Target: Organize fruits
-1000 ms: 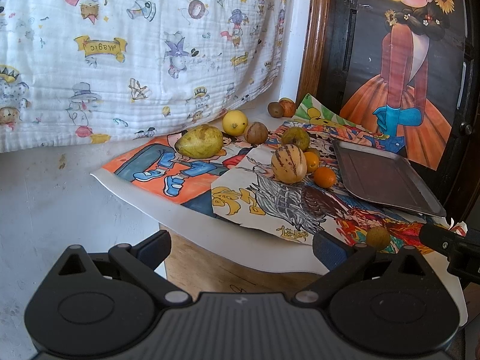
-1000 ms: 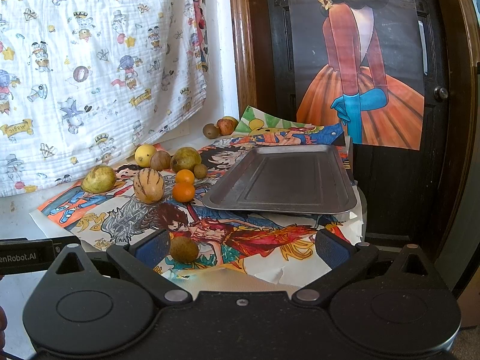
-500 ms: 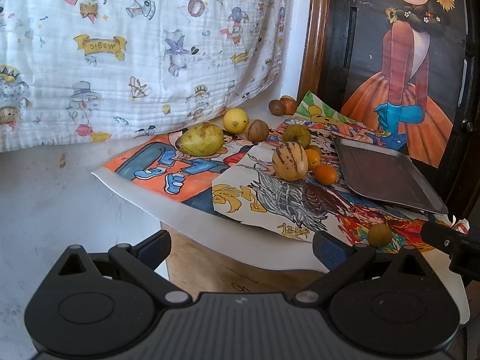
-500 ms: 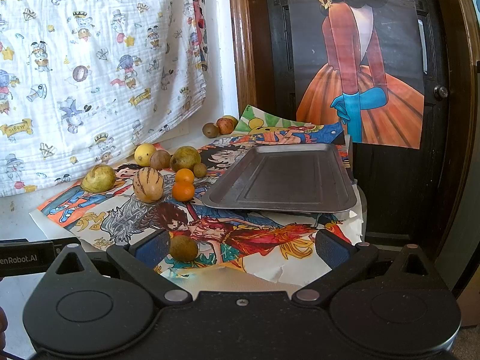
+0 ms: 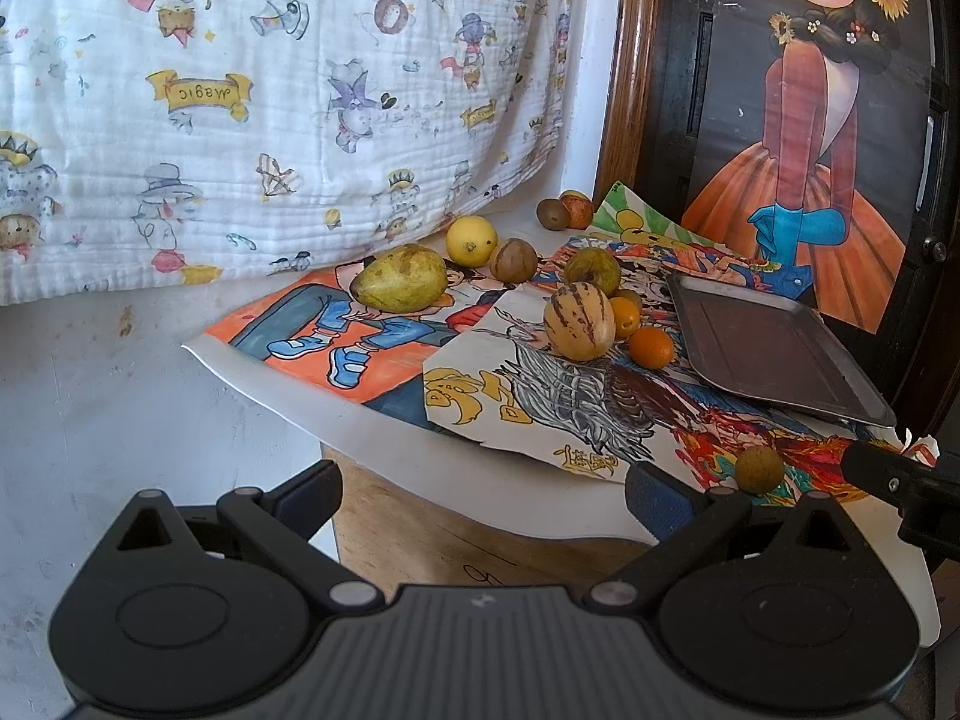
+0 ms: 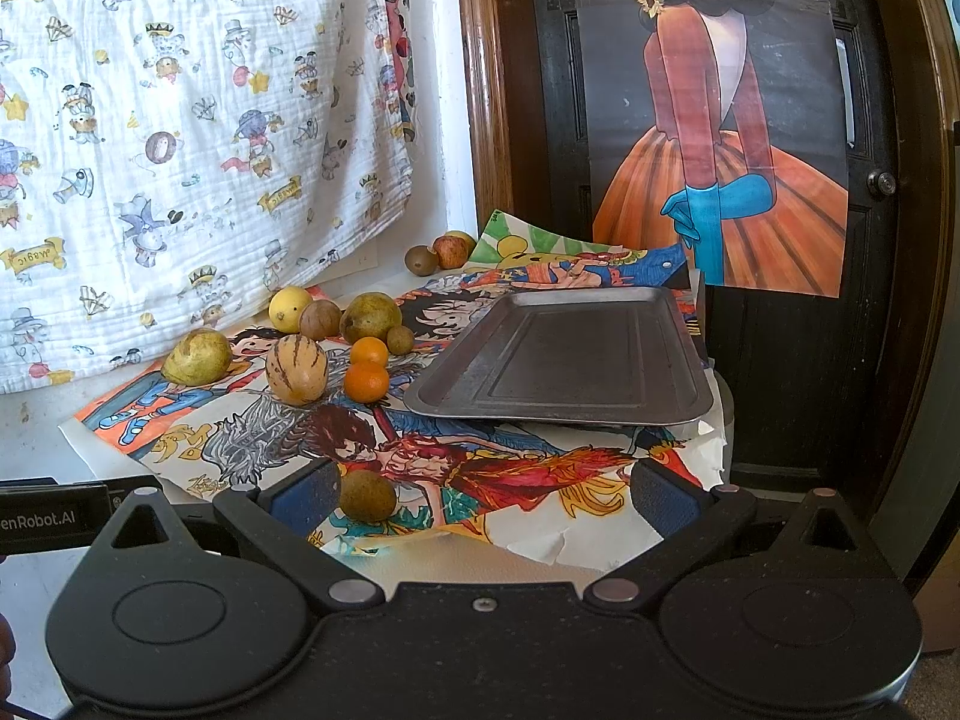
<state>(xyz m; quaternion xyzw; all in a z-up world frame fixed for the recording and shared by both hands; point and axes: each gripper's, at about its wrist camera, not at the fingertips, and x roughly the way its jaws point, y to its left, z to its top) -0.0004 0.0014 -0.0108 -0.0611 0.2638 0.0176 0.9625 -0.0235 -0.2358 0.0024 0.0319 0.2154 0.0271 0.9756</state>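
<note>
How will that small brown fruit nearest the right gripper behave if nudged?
The small brown fruit looks round, so it would probably roll. It sits on wrinkled paper near the table's front edge, so it might roll off.

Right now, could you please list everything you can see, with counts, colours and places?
tray: 1, dark metal, right side of table, holds nothing
oranges: 2, orange, left of tray
striped melon: 1, tan with brown stripes, beside oranges
mango: 1, yellow-green, far left
lemon: 1, yellow, near cloth
pear: 1, green-brown, behind oranges
lone brown fruit: 1, front edge
apple: 1, red, back corner
posters: several, colourful, covering table
cloth: 1, white printed, on wall
left gripper: open
right gripper: open
</note>
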